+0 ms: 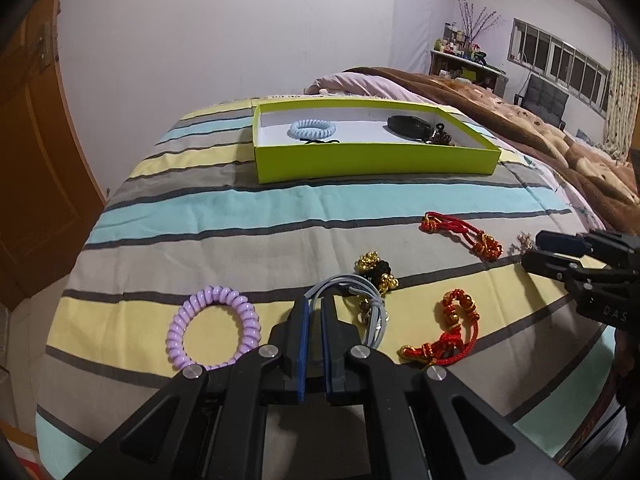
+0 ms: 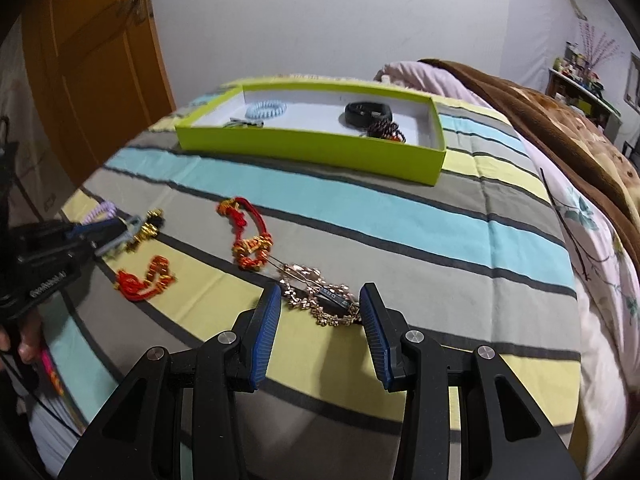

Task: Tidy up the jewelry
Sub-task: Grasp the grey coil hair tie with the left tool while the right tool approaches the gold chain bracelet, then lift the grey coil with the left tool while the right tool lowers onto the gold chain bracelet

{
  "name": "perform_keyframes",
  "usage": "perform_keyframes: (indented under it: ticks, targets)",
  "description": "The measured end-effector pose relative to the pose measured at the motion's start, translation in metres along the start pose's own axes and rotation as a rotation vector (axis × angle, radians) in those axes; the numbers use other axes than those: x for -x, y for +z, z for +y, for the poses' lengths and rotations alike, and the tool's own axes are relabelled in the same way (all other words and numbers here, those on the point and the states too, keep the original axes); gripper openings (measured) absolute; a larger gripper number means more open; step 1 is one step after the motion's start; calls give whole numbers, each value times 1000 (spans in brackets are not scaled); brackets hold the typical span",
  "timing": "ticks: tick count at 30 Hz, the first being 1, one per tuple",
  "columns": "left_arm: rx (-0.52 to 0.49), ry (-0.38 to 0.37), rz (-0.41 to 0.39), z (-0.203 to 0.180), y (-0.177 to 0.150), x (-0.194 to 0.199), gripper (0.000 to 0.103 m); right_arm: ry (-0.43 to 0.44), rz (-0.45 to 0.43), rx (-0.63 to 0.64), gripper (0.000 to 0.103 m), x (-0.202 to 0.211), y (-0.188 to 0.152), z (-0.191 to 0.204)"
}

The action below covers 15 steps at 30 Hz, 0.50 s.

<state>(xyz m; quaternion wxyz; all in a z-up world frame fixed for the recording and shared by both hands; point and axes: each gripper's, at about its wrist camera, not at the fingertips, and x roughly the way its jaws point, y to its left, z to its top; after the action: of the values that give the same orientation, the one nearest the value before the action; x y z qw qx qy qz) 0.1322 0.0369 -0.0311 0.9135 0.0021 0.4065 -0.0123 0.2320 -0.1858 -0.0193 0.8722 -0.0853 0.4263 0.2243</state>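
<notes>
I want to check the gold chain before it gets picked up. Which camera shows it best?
The right wrist view: the gold chain lies close between the open right gripper fingers, links visible. The left wrist view shows only a small, unclear bit of it beside the right gripper's tips.

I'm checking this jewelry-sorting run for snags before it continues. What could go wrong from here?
1. The left gripper is shut on the grey looped cord, which trails over the black-and-gold beaded piece; lifting may drag that along.
2. The open right gripper straddles the rose-gold chain with its dark tag; a pinch may catch only part, leaving links dangling.
3. A thin pin seems to link that chain and the red-and-gold knotted cord; they could tangle.
</notes>
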Motion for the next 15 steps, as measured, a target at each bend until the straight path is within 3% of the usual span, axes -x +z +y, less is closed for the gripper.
perform_keyframes:
  ticks: [15]
  targets:
    - [-36,28,-1,-7,1,-1,2,2,30,30,41,-3,0,3]
